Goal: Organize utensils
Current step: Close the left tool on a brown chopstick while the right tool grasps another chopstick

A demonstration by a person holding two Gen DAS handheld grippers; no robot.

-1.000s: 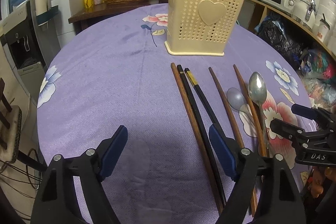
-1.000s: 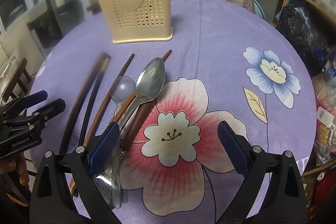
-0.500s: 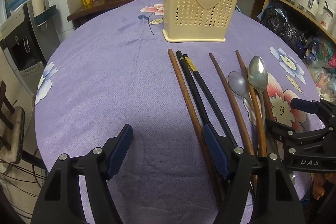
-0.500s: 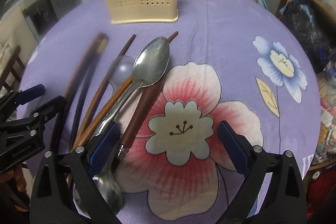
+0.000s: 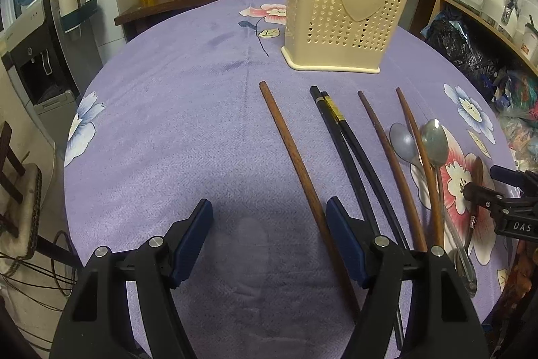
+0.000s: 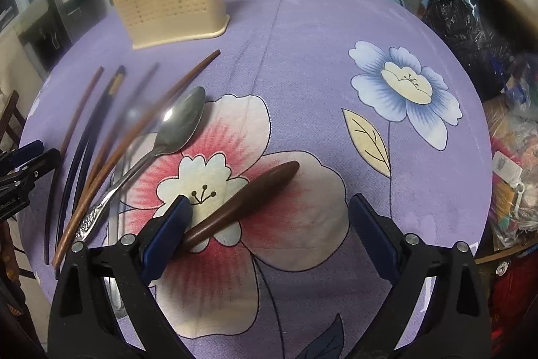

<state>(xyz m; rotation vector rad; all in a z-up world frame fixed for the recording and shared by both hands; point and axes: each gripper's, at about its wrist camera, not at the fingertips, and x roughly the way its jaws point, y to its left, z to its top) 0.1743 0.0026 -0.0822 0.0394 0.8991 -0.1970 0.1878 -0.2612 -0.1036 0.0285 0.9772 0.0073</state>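
Both tongs gape wide, left tongs (image 5: 269,238) beside a brown chopstick (image 5: 296,157), right tongs (image 6: 269,224) around a brown handle (image 6: 242,201). Spoon (image 6: 181,120) lies on the desk (image 5: 168,123) near the holder (image 5: 343,5)

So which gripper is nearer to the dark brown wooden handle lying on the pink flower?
Right. The right gripper is open around the dark brown wooden handle, one finger touching it. The left gripper is open farther off, beside the brown chopstick.
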